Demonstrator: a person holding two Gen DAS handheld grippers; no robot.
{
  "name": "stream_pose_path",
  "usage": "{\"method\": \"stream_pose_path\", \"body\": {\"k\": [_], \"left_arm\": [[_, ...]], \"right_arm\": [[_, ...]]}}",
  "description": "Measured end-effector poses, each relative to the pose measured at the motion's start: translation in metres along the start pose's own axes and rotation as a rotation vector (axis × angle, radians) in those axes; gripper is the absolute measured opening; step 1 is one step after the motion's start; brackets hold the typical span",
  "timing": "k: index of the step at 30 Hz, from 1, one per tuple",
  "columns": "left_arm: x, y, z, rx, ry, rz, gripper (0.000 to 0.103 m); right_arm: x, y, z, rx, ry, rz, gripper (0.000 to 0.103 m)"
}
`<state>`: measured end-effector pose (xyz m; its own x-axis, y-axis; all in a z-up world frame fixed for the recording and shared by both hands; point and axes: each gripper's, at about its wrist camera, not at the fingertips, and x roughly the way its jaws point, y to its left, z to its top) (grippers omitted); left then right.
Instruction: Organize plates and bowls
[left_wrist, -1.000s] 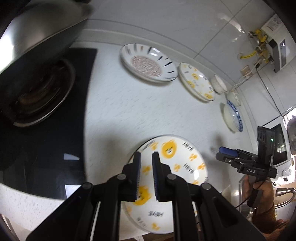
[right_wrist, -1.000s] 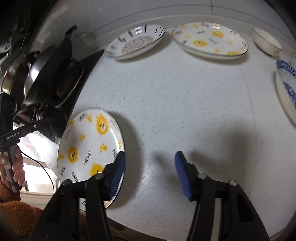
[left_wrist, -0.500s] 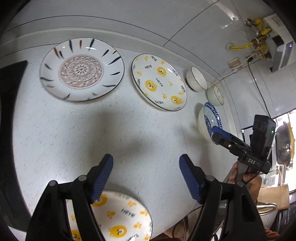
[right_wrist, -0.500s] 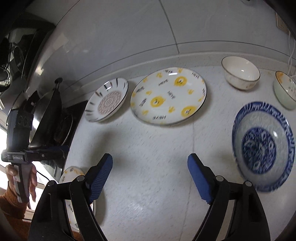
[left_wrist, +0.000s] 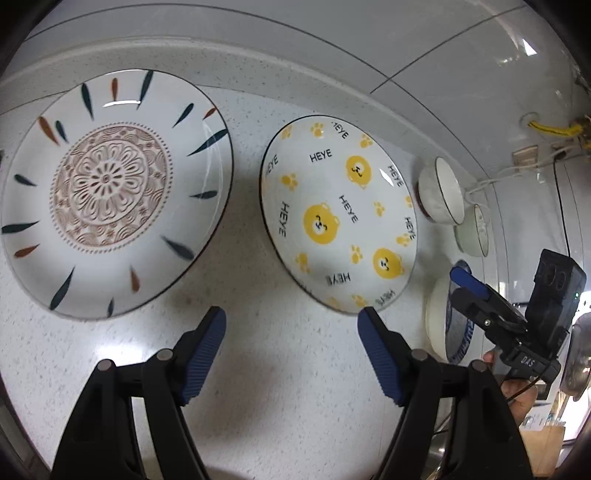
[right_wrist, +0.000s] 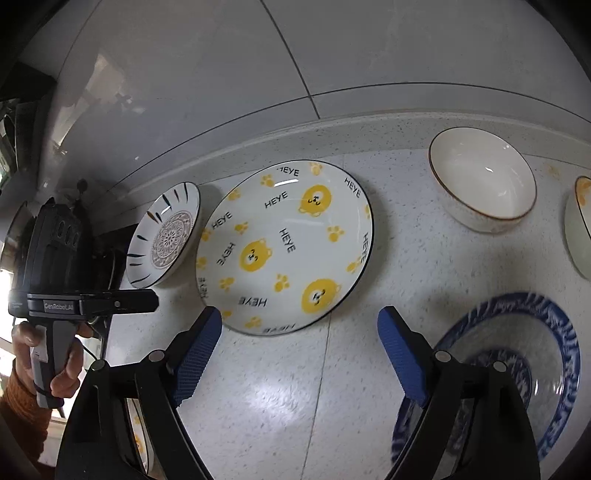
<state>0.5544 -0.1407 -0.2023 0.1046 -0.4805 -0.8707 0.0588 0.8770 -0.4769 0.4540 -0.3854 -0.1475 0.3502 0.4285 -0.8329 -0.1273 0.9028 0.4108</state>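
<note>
**Two empty claws over a worktop of crockery**

We see the left claw (left_wrist: 291, 332) spread wide with nothing between its blue pads, and the right claw (right_wrist: 299, 332) opening — it too holds nothing. Just beyond both lies the yellow bear plate (right_wrist: 284, 245) flat on the speckled worktop (right_wrist: 277, 387). The flower-patterned plate (left_wrist: 110, 192) sits beside it on the left; on the right stand a white bowl (right_wrist: 484, 181) and a blue-rimmed dish (right_wrist: 517, 362).

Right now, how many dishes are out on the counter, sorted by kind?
Bear plates: 2
Flower-pattern plate: 1
Blue-patterned dish: 1
Small bowls: 2
Total: 6
</note>
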Motion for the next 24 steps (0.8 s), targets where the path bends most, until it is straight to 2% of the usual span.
{"method": "stream_pose_path", "body": {"k": [4, 6, 8, 15, 19, 24], "left_arm": [[0.018, 0.000, 0.015, -0.029, 0.020, -0.004, 0.073], [0.027, 0.000, 0.023, -0.044, 0.031, -0.006, 0.073], [0.032, -0.001, 0.031, -0.041, 0.020, 0.007, 0.073], [0.051, -0.003, 0.051, -0.048, 0.022, 0.009, 0.073], [0.056, -0.006, 0.059, -0.039, 0.015, 0.001, 0.073], [0.062, -0.011, 0.065, 0.008, 0.051, 0.005, 0.073]], "right_arm": [[0.014, -0.011, 0.018, 0.004, 0.029, 0.001, 0.088], [0.022, -0.014, 0.024, 0.000, 0.049, -0.005, 0.098], [0.029, -0.018, 0.028, -0.003, 0.058, -0.019, 0.101], [0.047, -0.033, 0.039, 0.044, 0.086, -0.032, 0.101], [0.054, -0.039, 0.042, 0.067, 0.096, -0.002, 0.101], [0.058, -0.048, 0.046, 0.095, 0.101, 0.051, 0.101]]}}
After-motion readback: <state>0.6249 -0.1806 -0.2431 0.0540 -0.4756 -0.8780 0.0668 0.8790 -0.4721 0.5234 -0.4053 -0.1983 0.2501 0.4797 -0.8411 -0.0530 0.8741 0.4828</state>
